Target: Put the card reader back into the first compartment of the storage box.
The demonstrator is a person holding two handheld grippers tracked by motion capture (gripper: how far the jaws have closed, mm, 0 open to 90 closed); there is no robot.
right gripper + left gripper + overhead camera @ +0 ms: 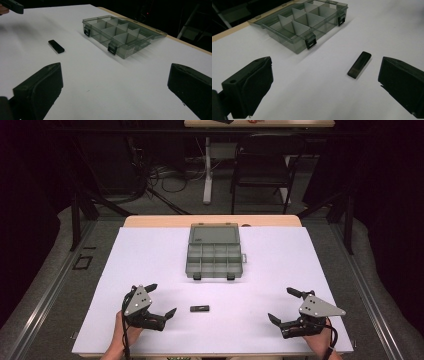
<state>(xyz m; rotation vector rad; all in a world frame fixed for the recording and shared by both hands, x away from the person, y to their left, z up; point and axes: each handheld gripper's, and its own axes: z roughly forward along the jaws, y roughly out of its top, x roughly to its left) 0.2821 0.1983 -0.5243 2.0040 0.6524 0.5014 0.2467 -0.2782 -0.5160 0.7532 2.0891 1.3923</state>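
A small flat black stick (199,308) lies on the white table top (150,250) near the front, between both hands. My left gripper (162,299) stands open just to its left, nothing between its jaws; in the left gripper view the stick (359,64) lies ahead, toward the right jaw. My right gripper (284,305) is open at the front right, well apart from the stick (56,46). A smoky clear compartment box (214,251) sits open at the table's middle, its lid laid back; its compartments (307,21) (117,33) look empty.
Black latches hang on the box's front wall (196,276). A wooden table edge (165,221) shows beyond the white sheet. A dark chair (260,165) and a white table leg (207,170) stand farther back on the floor.
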